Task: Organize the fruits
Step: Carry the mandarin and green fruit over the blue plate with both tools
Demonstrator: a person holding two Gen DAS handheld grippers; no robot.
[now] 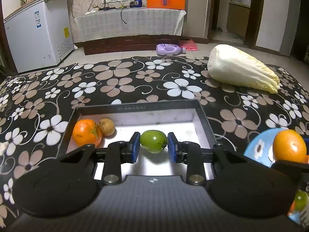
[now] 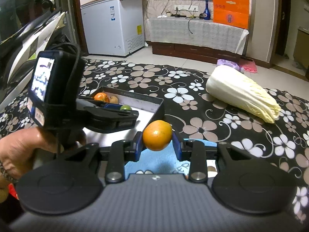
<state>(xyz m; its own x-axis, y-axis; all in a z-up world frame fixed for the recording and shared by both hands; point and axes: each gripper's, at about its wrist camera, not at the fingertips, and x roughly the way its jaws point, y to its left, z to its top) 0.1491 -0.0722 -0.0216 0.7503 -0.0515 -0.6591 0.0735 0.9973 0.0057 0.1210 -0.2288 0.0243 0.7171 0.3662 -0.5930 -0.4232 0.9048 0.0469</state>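
Left fingers [image 1: 154, 147] clamping green tomato [image 1: 154, 141] over tray [image 1: 204, 116]; right fingers [image 2: 158, 145] clamping orange fruit [image 2: 157, 135]. Am lowering before releasing, avoiding bruising.

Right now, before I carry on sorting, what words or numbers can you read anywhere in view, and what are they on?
"28.6x16.9x10.1", roughly, on the far inner wall of the black box; the characters before it are blurred.
"ER", part of a word, on the blue plate.
The print on the orange bag, freezer stickers and purple bottle is too small or blurred to read.
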